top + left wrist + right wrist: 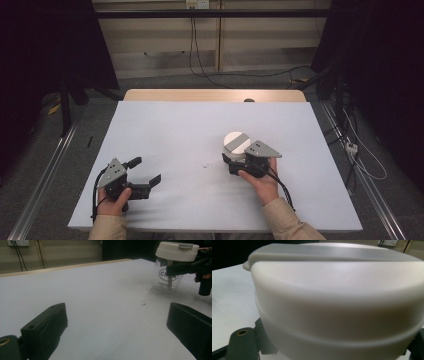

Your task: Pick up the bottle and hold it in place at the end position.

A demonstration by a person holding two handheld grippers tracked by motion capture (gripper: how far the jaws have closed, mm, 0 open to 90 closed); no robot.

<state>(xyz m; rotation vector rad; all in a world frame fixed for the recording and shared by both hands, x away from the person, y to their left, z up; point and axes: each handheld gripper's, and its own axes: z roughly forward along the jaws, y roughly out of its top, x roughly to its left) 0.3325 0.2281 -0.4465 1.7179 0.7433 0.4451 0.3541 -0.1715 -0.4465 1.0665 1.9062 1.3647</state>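
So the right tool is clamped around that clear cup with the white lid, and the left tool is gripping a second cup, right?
Not quite. The left tool grips nothing: in the left gripper view its jaws stand wide apart over bare table. The rest holds: the right tool is around the clear cup with the white lid.

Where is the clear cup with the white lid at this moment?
The clear cup stands on the right half of the white table in the high view, between the jaws of the right gripper, far from the left gripper.
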